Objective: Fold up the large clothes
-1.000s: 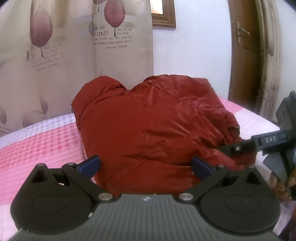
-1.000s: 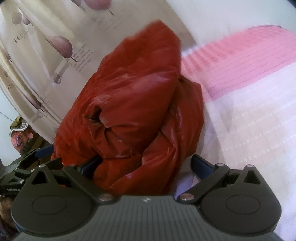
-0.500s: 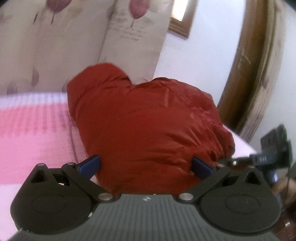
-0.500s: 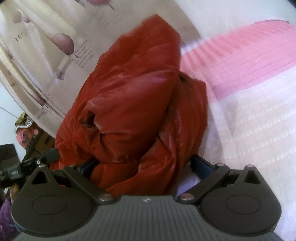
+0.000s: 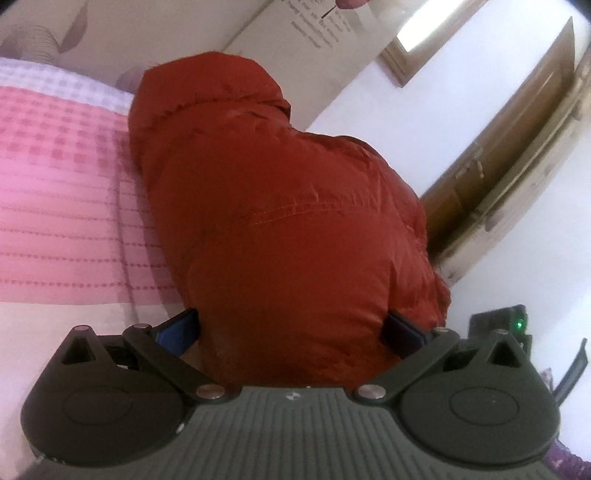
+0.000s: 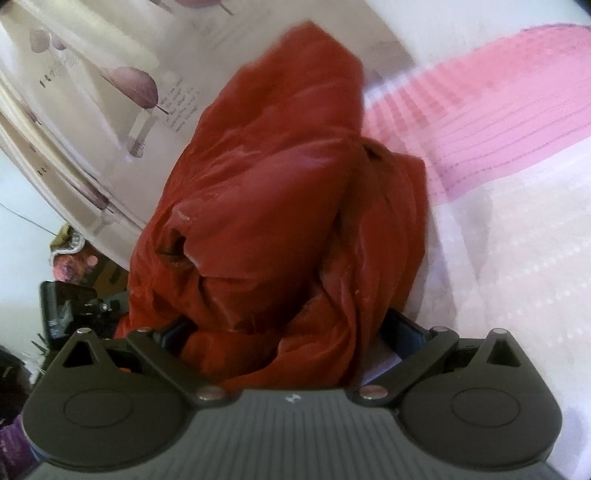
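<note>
Red padded jacket [image 5: 288,221] — bundled in a rounded heap on the bed cover [image 5: 62,206], hood end toward the far curtain [image 5: 155,33]. Left gripper [image 5: 290,328] — jaws spread wide, the near bulge of the jacket filling the space between them; blue fingertips [image 5: 177,330] touch the fabric on either side. Bed cover: pink check and stripes, paler toward the near edge. Curtain: beige, with leaf print and lettering. Wooden door [image 5: 517,147] at right, white wall [image 5: 388,107] beside it. Black device with a green light [image 5: 519,325] at right edge.
</note>
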